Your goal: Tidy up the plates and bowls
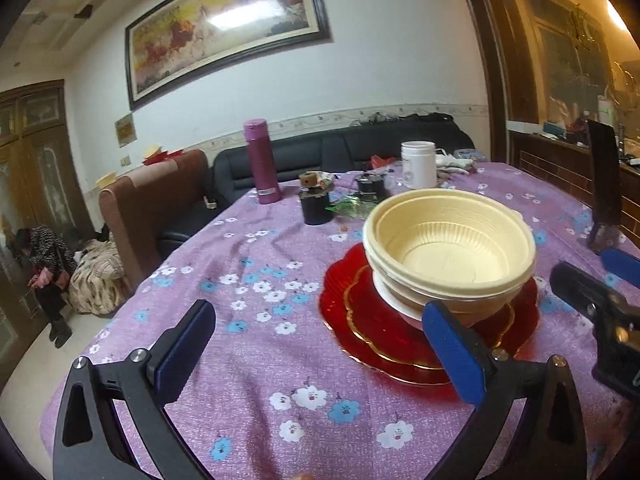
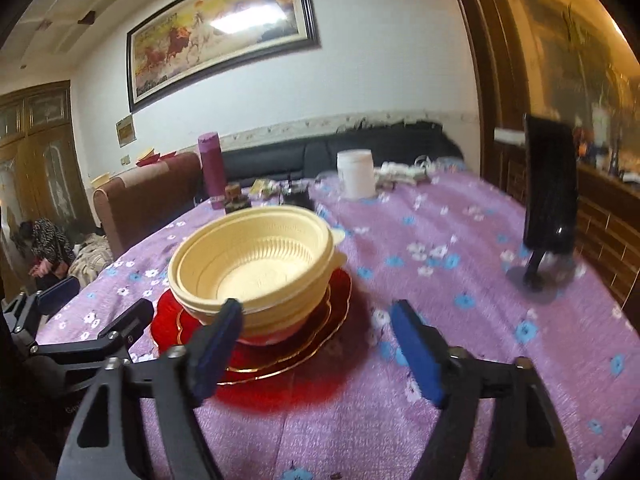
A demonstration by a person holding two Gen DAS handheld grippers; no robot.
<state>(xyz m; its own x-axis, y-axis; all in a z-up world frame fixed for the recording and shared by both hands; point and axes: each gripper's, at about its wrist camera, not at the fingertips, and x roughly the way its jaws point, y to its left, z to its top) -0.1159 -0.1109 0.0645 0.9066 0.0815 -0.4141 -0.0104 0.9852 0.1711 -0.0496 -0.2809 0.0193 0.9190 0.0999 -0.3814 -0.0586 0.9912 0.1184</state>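
The cream bowls (image 1: 450, 252) sit nested on the red plates (image 1: 360, 320), near the table's (image 1: 256, 360) front edge, stacked to save room. Both the left tool (image 1: 320, 354) and right tool (image 2: 316, 348) are spread wide and empty, flanking the stack.

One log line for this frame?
left gripper: open | right gripper: open | cream plastic bowls: nested on red glass plates

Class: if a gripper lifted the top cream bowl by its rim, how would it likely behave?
The top cream bowl looks like thin ribbed plastic, so probably light, and its rim may flex. It sits nested in a second bowl on the red plates, so the lower bowl might lift too.
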